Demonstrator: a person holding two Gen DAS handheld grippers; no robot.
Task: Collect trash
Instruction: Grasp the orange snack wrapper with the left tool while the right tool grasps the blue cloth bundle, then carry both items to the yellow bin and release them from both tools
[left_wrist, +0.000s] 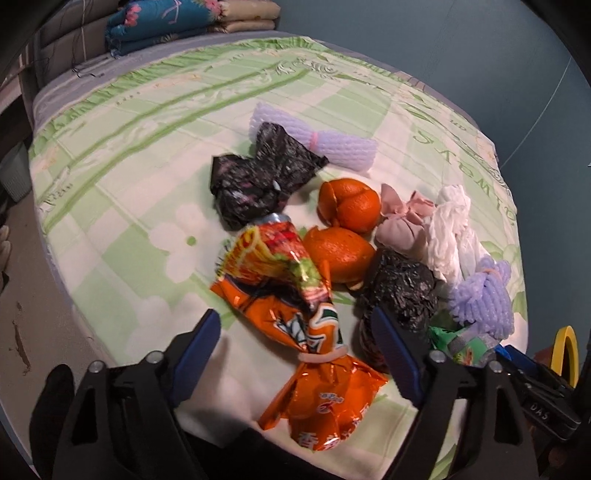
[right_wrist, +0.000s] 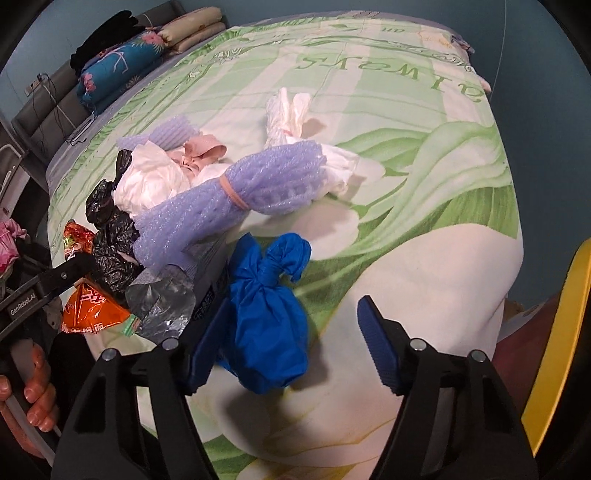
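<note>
On green bedsheet (left_wrist: 122, 122): two orange peels (left_wrist: 349, 205), one blue bag (right_wrist: 266, 325) between open right hand-held gripper (right_wrist: 286, 343).

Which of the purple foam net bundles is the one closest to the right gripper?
The purple foam net cinched with a pink rubber band, lying just beyond the blue bag between the right gripper's jaws. The other foam net lies farther back, behind the pink cloth.

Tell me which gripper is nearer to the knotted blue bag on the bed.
Right. The right gripper has the knotted blue bag between its open fingers. The left gripper straddles the orange snack wrapper farther left in the pile.
</note>
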